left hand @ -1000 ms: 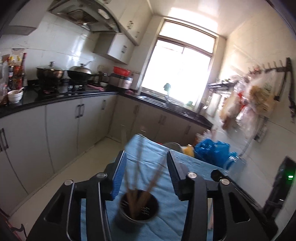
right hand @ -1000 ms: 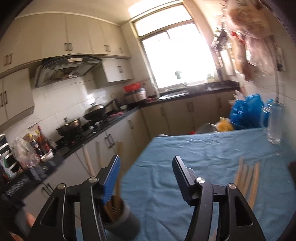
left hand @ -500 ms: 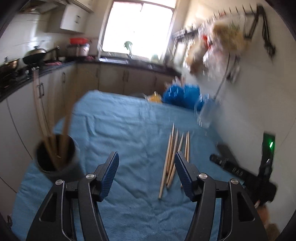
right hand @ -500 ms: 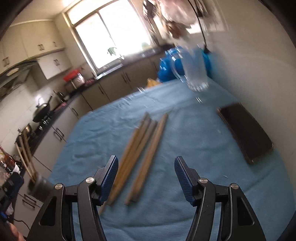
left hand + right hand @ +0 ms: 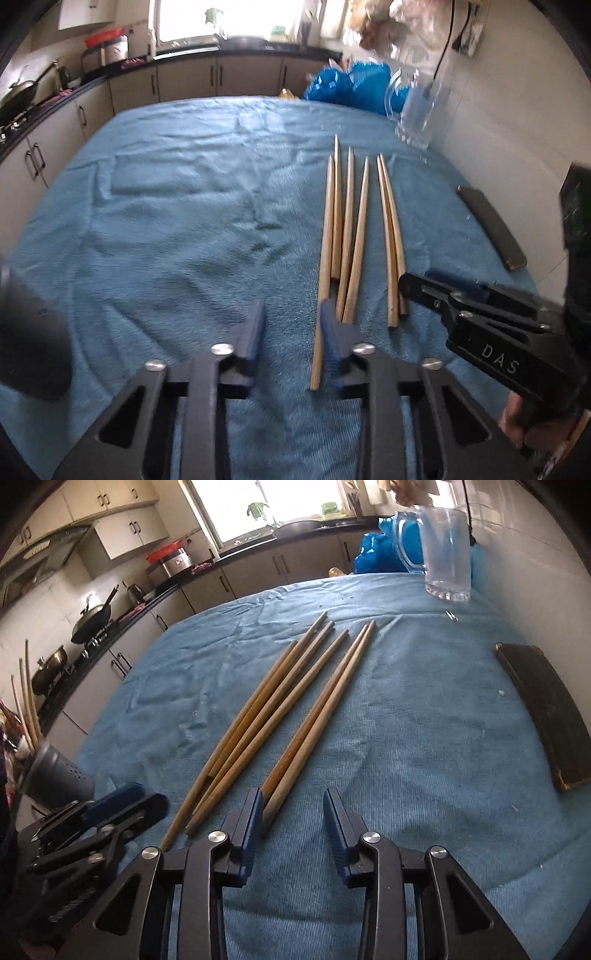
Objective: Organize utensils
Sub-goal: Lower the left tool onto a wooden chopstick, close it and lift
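Both grippers had swung away from the dark utensil holder (image 5: 55, 775), which now stood at the left edge of the blue-clothed tabletop (image 5: 184, 221) with a few sticks already upright in it, and had come down over the loose wooden chopsticks (image 5: 354, 236) lying side by side on the cloth. The left gripper (image 5: 291, 332) had just been closing; its fingers stood narrow with only cloth between them, the right finger just beside the near end of the leftmost chopstick, not gripping it. The right gripper (image 5: 293, 821) had also just been closing to a narrow gap, its left finger against the near ends of the rightmost pair (image 5: 317, 709), nothing yet pinched. By my judgement this marked the start of another pick-up: earlier sticks were delivered, six remained, and each gripper still needed to shift sideways to straddle a stick before squeezing. The only readable writing was "DAS" on the side of the right gripper, seen from the left wrist view. A glass mug (image 5: 443, 550) and a dark flat case (image 5: 543, 716) lay well apart from the work.
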`<move>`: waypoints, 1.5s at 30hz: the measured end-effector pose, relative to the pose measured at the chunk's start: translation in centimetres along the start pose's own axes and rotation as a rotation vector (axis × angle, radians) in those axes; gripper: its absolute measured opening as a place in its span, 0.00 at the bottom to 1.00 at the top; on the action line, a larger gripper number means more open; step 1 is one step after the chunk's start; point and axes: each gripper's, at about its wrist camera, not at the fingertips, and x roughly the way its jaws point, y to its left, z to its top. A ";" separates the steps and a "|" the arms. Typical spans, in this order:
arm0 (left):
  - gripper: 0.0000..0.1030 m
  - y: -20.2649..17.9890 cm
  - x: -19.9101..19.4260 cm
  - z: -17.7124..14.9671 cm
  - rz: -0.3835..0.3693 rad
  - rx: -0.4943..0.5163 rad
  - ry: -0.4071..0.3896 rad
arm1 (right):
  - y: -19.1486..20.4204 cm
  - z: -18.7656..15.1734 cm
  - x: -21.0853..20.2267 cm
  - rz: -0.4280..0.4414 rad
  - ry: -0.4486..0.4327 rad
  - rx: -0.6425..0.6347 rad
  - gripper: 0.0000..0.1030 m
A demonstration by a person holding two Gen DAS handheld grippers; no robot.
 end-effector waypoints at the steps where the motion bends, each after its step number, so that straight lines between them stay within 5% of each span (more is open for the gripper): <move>1: 0.11 -0.1 0.1 0.0 0.006 0.004 -0.011 | 0.2 0.2 0.2 -0.023 0.004 -0.015 0.31; 5: 0.01 0.0 0.6 0.2 0.018 0.018 0.000 | 1.1 0.5 0.4 -0.069 0.015 -0.059 0.31; 10: 0.00 0.2 0.6 0.4 0.013 0.019 0.009 | 2.4 0.6 0.4 -0.150 0.037 -0.120 0.28; 20: 0.01 1.2 -0.7 0.2 -0.140 -0.010 -0.025 | 0.1 0.3 -0.1 -0.226 0.073 -0.100 0.20; 26: 0.01 0.2 0.3 0.2 -0.188 0.015 -0.010 | -1.3 0.6 -1.0 -0.095 0.049 0.010 0.22; 33: 0.00 0.3 1.0 0.8 -0.035 0.050 0.024 | -0.1 0.7 -0.6 -0.052 0.044 0.004 0.23; 40: 0.00 2.6 -0.6 0.4 -0.149 -0.066 0.001 | 0.5 0.8 -0.8 -0.024 0.024 -0.026 0.37; 42: 0.02 2.3 -0.8 0.8 -0.165 -0.058 -0.013 | 0.6 1.3 -0.6 -0.049 0.017 -0.030 0.42; 45: 0.26 0.9 0.1 1.4 -0.185 -0.029 0.003 | 0.6 2.7 0.9 -0.097 0.029 -0.038 0.43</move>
